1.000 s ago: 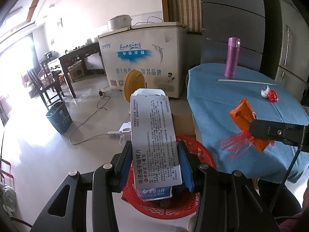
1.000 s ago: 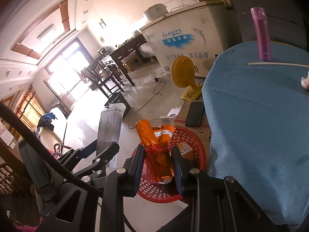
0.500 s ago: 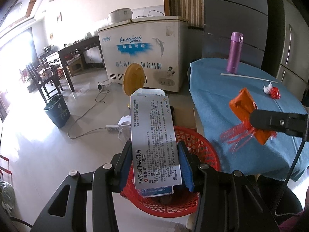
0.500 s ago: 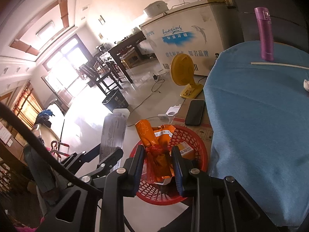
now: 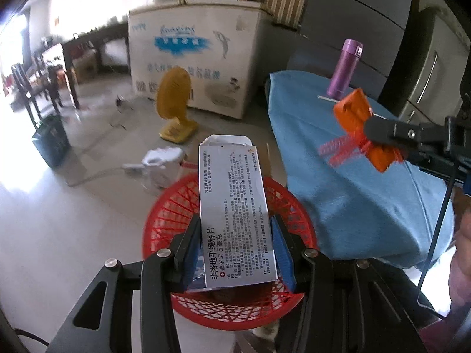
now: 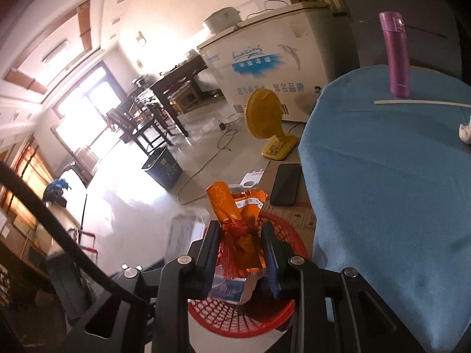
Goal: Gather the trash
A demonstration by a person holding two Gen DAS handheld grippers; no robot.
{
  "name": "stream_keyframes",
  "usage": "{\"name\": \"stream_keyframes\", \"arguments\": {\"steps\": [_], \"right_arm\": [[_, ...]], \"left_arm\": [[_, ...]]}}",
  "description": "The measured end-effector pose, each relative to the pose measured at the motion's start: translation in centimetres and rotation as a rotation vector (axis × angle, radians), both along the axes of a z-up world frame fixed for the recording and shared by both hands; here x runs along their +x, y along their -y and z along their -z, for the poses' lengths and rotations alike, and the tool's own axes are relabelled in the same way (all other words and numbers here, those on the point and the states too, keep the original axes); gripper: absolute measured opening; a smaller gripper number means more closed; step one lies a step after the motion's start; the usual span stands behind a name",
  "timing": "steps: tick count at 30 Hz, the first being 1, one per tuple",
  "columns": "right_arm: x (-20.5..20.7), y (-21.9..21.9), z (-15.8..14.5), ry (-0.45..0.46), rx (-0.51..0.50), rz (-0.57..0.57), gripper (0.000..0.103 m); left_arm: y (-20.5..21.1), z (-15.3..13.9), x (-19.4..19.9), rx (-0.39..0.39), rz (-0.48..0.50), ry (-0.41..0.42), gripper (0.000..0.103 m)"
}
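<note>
A white medicine box (image 5: 232,206) printed with black text stands upright between the blue pads of my left gripper (image 5: 235,235), which is shut on it. It hangs over the red mesh basket (image 5: 164,217) on the floor. My right gripper (image 6: 240,253) is shut on an orange wrapper (image 6: 232,206) tied with red netting, held above the same red basket (image 6: 235,323). In the left wrist view the right gripper (image 5: 391,135) and its orange wrapper (image 5: 353,111) show at the right, in front of the table. A blue-and-white packet (image 6: 226,288) lies in the basket.
A table under a blue cloth (image 6: 382,182) stands to the right, with a purple bottle (image 6: 397,56), a white straw (image 6: 421,103) and crumpled paper (image 6: 466,131). A phone (image 6: 287,184) lies on a cardboard box. A yellow fan (image 6: 262,117), dark bin (image 6: 163,167) and chest freezer (image 5: 194,58) stand behind.
My left gripper has sunk and tipped down, so the box now hangs over the basket's middle. The right gripper has drifted a little with the orange wrapper. Both grips are unchanged.
</note>
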State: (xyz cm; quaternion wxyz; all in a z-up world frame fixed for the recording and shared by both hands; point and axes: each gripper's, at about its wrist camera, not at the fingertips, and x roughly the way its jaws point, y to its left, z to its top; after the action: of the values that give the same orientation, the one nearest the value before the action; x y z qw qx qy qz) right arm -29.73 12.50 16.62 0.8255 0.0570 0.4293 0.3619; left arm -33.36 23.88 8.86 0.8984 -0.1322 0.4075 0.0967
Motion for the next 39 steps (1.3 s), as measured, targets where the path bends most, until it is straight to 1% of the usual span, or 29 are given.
{"name": "stream_keyframes", "arguments": {"steps": [4, 7, 14, 17, 20, 23, 26, 31, 35, 37, 39], "right_arm": [[0.6, -0.9, 0.8, -0.002, -0.016, 0.018, 0.031], [0.8, -1.5, 1.3, -0.010, -0.035, 0.027, 0.032], [1.6, -1.6, 2.2, -0.067, -0.015, 0.030, 0.033], [1.8, -1.2, 2.3, -0.081, -0.006, 0.033, 0.033], [2.0, -0.5, 2.1, -0.100, 0.029, 0.036, 0.034], [2.0, 0.1, 1.8, -0.117, 0.069, 0.032, 0.037], [1.8, 0.5, 1.7, -0.096, 0.059, 0.043, 0.038], [1.8, 2.0, 2.2, -0.114, 0.054, 0.068, 0.038], [2.1, 3.9, 2.0, -0.119, 0.065, 0.107, 0.038], [2.2, 4.9, 1.9, -0.115, 0.070, 0.126, 0.038], [2.4, 5.7, 1.8, -0.113, 0.077, 0.143, 0.039]], "left_arm": [[-0.9, 0.9, 0.9, -0.048, 0.019, -0.018, 0.048], [-1.2, 1.2, 1.4, -0.073, 0.034, -0.016, 0.048], [-0.9, 1.6, 1.6, -0.067, 0.079, -0.031, 0.049], [-0.3, 1.6, 1.7, -0.055, 0.084, -0.040, 0.054], [0.4, 1.2, 1.6, -0.018, 0.091, -0.039, 0.054], [0.8, 0.5, 1.3, 0.030, 0.083, -0.031, 0.055], [1.2, -0.4, 1.0, 0.084, 0.066, -0.022, 0.055], [2.4, -2.3, 0.7, 0.180, 0.045, 0.007, 0.056], [3.9, -4.1, 0.4, 0.256, 0.052, 0.042, 0.061], [4.9, -5.1, 0.4, 0.298, 0.063, 0.063, 0.061], [5.7, -5.8, 0.3, 0.324, 0.068, 0.077, 0.062]]}}
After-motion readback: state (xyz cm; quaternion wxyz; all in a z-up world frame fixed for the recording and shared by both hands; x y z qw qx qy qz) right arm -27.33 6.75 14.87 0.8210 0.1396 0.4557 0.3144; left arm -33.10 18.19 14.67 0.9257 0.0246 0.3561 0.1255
